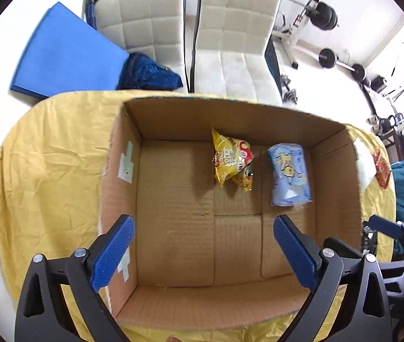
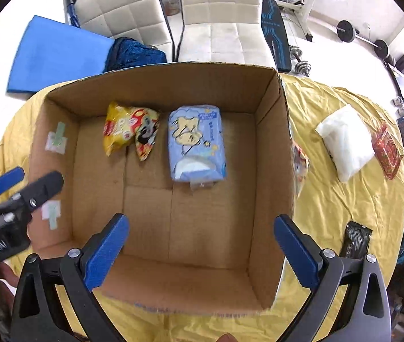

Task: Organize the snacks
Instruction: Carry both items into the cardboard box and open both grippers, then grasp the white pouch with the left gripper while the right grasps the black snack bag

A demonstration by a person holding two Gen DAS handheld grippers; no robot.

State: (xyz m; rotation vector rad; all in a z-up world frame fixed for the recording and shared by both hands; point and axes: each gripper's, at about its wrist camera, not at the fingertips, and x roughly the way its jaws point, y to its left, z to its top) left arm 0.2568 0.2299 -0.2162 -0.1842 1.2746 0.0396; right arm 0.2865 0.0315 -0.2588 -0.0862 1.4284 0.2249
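On the left, the left gripper hangs over the big brown cardboard box. Its blue fingers are spread wide apart and hold nothing. The box sits on a round table with a crinkly yellow cloth.

Inside the box, near the far wall, lie two snacks side by side. The shiny yellow and red snack bag is on the left. The soft light blue packet with a yellow cartoon on it is just beside it, on the right.

The right gripper is over the near edge of the box. It is wide open too, with nothing in it.

More snacks wait on the cloth to the right of the box. One colourful bag is tucked against the box wall. Then comes a puffy white packet, a flat red packet touching it, and a black wrapper closer in.

I think the next job is to fetch one of these. The right gripper is nearer, so it should do it. It is best to pinch a bag by its middle, gently, so it does not pop. Then lay it in the empty part of the box, next to the others.
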